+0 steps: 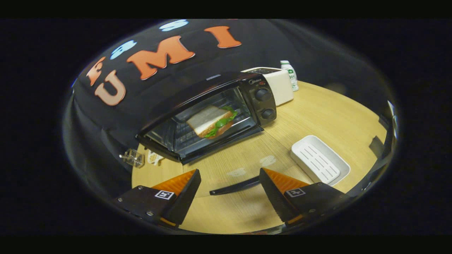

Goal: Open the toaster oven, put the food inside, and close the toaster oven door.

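Spread wide, the tool (229, 187) is held empty above the bench (339, 116). Beyond it, a sandwich (211, 121) is seen inside the toaster oven (212, 116), whose brand mark cannot be read.

The table (317, 116) under the parted, empty fingers (229, 183) is pale matt wood grain. Beyond them the toaster oven (212, 113) has a glossy black shell and a wire metal rack. A ribbed white tray (319, 159) beside the fingers looks like smooth plastic.
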`<state>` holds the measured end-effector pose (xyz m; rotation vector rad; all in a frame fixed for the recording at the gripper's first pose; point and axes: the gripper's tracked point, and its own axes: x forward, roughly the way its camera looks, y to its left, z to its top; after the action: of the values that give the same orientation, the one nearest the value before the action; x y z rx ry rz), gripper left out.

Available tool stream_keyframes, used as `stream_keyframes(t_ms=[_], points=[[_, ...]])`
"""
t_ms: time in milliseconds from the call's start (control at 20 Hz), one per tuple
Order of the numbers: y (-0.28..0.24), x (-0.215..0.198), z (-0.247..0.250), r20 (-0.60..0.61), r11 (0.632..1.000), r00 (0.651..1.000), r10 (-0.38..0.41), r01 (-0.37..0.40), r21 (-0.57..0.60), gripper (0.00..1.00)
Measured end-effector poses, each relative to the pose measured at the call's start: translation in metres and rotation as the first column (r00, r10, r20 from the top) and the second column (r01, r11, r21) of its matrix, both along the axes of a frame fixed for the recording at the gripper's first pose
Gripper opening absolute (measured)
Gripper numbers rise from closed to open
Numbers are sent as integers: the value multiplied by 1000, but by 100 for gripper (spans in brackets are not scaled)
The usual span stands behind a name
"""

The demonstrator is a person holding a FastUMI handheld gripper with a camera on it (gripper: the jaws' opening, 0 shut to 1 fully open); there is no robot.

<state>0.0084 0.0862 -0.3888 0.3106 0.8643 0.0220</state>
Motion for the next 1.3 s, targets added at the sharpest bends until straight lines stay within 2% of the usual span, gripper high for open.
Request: stream_keyframes(t_ms=[200,450,750,850,950,1050,1300], points=[[2,-33,-27,-30,984,993,112,-115,-139,98],[1,-53,-68,-99,964,981,167,-184,-191,99],[4,-37,-97,-146,940,965,217,-247,-235,99],[5,-30,-102,-151,916,955,255,-289,-279,99],[5,-29,-96,-154,913,953,259,-294,-282,99],[9,-25,-87,-138,927,958,251,-280,-251,99],[10,-1,-36,-53,940,969,242,-248,-236,100]])
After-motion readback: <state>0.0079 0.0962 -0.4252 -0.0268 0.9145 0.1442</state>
